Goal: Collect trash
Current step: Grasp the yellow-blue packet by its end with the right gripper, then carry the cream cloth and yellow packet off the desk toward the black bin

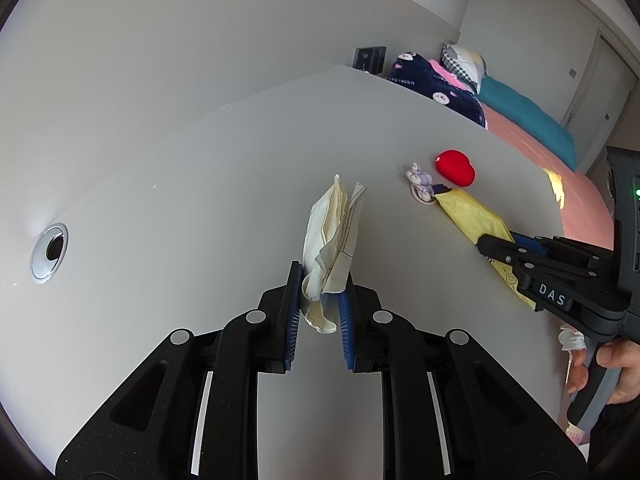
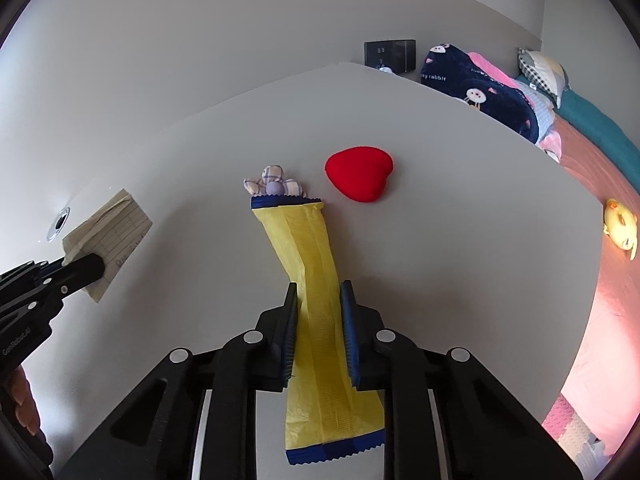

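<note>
My left gripper (image 1: pixel 319 280) is shut on a crumpled cream paper (image 1: pixel 334 232), which sticks up and forward between the blue pads; the same lined paper (image 2: pixel 108 236) shows at the left of the right wrist view, pinched by the left gripper (image 2: pixel 86 268). My right gripper (image 2: pixel 318 292) is shut on a long yellow wrapper (image 2: pixel 310 252) with blue serrated ends, gripped across its middle. From the left wrist view the wrapper (image 1: pixel 468 212) runs into the right gripper (image 1: pixel 486 245). Both items rest on or just above the white desk (image 2: pixel 460 260).
A red heart cushion (image 2: pixel 360 178) and a small plaid fabric flower (image 2: pixel 274 186) lie beyond the wrapper's far end. A cable grommet (image 1: pixel 50 252) sits in the desk at left. A bed with blankets (image 2: pixel 480 88) and a yellow toy (image 2: pixel 620 228) lies past the desk's right edge.
</note>
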Demonstrator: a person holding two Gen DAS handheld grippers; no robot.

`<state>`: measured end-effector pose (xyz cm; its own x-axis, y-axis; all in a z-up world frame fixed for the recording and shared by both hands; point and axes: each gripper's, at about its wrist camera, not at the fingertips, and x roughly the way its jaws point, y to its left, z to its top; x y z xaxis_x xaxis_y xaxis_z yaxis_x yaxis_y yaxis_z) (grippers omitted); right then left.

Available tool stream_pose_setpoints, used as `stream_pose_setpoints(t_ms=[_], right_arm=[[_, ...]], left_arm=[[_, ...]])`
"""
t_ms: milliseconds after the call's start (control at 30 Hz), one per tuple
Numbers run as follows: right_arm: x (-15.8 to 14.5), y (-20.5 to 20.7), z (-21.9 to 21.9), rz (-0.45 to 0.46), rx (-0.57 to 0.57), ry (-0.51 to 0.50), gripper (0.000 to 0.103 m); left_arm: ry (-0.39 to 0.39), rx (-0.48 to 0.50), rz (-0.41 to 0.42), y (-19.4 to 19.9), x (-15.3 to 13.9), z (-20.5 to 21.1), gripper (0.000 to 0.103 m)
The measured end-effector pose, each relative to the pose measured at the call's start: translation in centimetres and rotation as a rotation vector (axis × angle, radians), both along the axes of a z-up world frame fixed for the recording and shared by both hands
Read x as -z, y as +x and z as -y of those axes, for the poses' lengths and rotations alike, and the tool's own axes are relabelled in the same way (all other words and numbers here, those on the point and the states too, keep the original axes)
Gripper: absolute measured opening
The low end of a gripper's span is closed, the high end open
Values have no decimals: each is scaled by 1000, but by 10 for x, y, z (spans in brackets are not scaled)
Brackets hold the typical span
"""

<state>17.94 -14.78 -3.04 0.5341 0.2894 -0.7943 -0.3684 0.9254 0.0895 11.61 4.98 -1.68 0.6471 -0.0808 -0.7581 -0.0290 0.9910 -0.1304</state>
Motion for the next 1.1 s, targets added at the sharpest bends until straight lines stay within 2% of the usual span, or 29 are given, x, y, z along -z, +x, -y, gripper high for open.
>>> stream_pose_setpoints(t_ms=[467,1100], right_arm=[[-19,-28,25,13,20,69,21],[-40,-89,111,68,135,171,21]], left_arm=[[17,65,32,-8,-11,23,18],[74,227,76,-42,-28,115,18]])
